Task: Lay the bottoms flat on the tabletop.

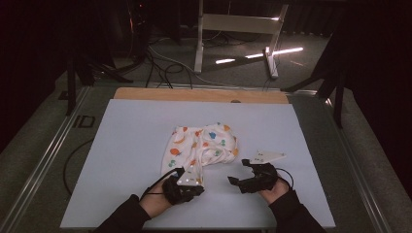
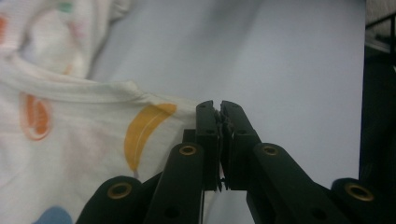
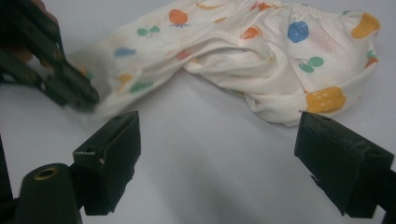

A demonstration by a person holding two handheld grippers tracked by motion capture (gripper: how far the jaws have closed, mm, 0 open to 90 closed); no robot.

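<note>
A small white garment printed with coloured fruit lies crumpled in the middle of the white table. One of its legs reaches toward the near edge. My left gripper is at the end of that leg. In the left gripper view its jaws are pressed together with the edge of the cloth pinched between them. My right gripper rests to the right of the garment, jaws wide apart and empty. In the right gripper view the garment lies beyond them and the left gripper is at the left.
A wooden strip runs along the table's far edge. Beyond it a metal stand and loose cables are on the floor. Bare white table lies to the left and right of the garment.
</note>
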